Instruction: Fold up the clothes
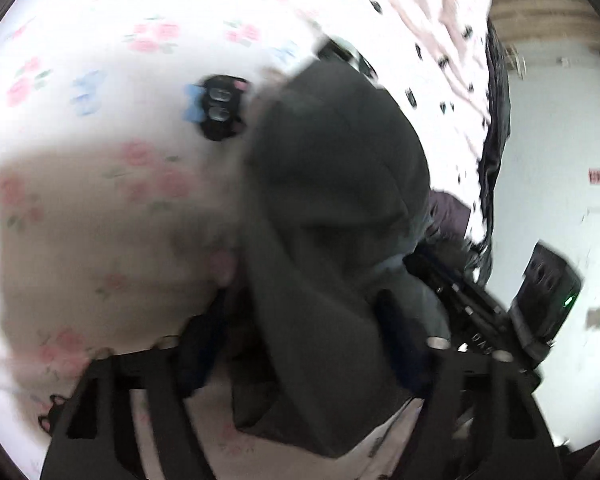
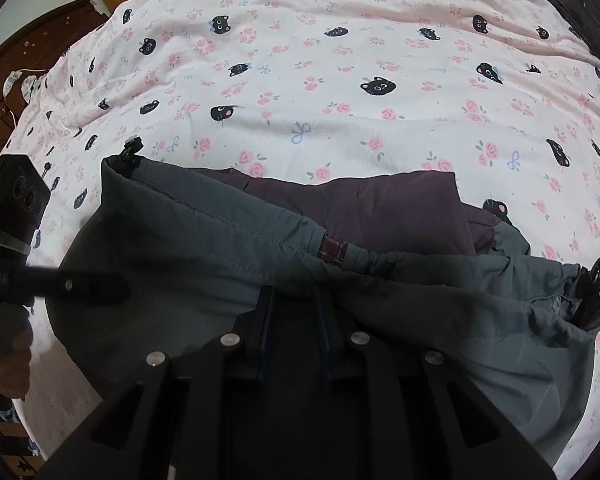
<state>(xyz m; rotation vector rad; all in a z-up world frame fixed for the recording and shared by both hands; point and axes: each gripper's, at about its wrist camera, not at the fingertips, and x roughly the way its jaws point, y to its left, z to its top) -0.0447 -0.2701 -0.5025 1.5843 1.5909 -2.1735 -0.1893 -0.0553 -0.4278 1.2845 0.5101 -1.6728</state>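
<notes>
A dark grey jacket (image 2: 228, 240) with a maroon lining (image 2: 380, 204) lies on the bed. In the right wrist view my right gripper (image 2: 296, 300) is shut on the jacket's gathered hem, its fingers (image 2: 266, 320) close together with cloth between them. In the left wrist view, which is blurred, my left gripper (image 1: 300, 320) holds a fold of the grey jacket (image 1: 332, 184) that hangs up between its fingers (image 1: 400, 320), lifted above the sheet. The left gripper's body (image 2: 16, 216) shows at the left of the right wrist view.
The bed is covered by a pink sheet (image 2: 340, 60) printed with roses, bows and black cat faces. A wooden headboard and floor (image 2: 40, 52) lie at the far left. A white wall (image 1: 560, 160) is at the right of the left wrist view.
</notes>
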